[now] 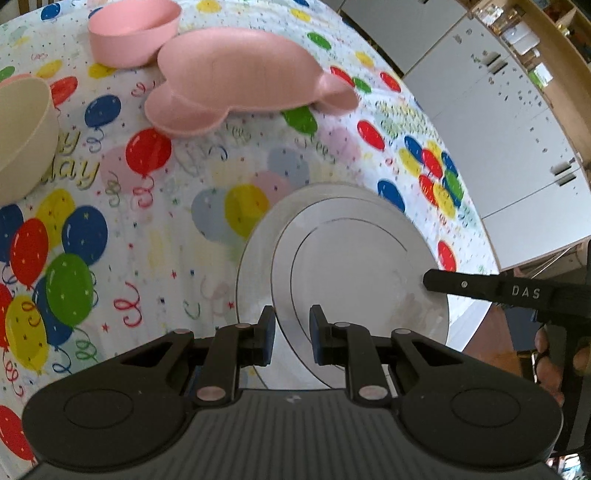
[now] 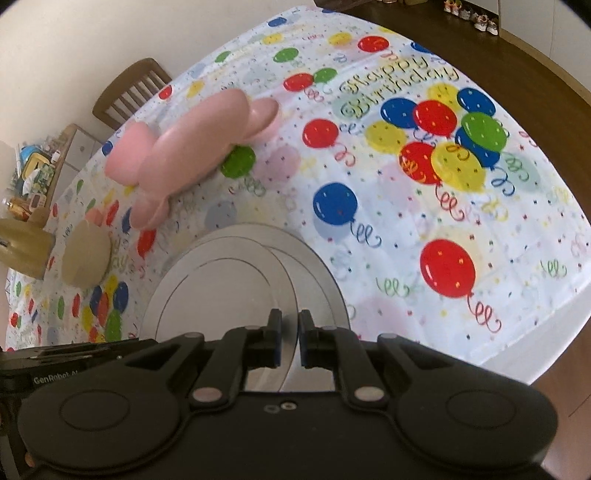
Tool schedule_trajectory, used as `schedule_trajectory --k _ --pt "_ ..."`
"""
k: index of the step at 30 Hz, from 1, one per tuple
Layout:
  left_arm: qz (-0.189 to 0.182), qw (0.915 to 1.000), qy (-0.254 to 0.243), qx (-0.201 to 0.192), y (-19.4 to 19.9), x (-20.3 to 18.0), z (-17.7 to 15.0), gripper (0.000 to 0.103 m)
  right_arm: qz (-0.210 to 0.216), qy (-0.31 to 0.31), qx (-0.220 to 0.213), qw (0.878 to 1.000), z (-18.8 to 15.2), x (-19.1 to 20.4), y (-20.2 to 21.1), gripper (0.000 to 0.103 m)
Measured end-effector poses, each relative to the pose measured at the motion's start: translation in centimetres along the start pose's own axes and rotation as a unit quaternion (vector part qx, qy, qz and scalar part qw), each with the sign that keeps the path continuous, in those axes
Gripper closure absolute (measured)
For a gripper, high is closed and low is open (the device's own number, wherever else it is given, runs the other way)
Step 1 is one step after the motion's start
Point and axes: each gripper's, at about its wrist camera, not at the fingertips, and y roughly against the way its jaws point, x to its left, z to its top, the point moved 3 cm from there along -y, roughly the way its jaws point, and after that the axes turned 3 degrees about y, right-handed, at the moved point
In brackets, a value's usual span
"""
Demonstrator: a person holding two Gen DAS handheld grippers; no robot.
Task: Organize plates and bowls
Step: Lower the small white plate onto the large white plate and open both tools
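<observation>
Two white plates lie stacked on the balloon tablecloth, the upper plate (image 1: 354,269) (image 2: 221,295) shifted off the lower plate (image 1: 255,266) (image 2: 317,280). My left gripper (image 1: 291,325) straddles the upper plate's near rim with a gap between its jaws. My right gripper (image 2: 290,328) is closed on the upper plate's rim, and one of its fingers (image 1: 461,284) shows in the left wrist view on that plate's right edge. A pink mouse-shaped plate (image 1: 243,74) (image 2: 192,155), a pink bowl (image 1: 133,33) and a cream bowl (image 1: 22,136) (image 2: 86,258) sit farther back.
The table edge (image 1: 476,221) runs close on the right of the plates, with white cabinets (image 1: 498,122) beyond. A wooden chair (image 2: 129,92) stands at the far side. A beige object (image 2: 22,247) sits at the left edge of the right wrist view.
</observation>
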Motion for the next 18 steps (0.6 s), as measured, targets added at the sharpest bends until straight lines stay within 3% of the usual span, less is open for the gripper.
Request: schedule_trajectory --k 18 --pt "0.016 0.9997 -0.014 0.014 -1.3 -0.3 -1.2 0.084 -0.005 -0.003 0.014 1.0 -1.4 -1.0 -1.2 0.095"
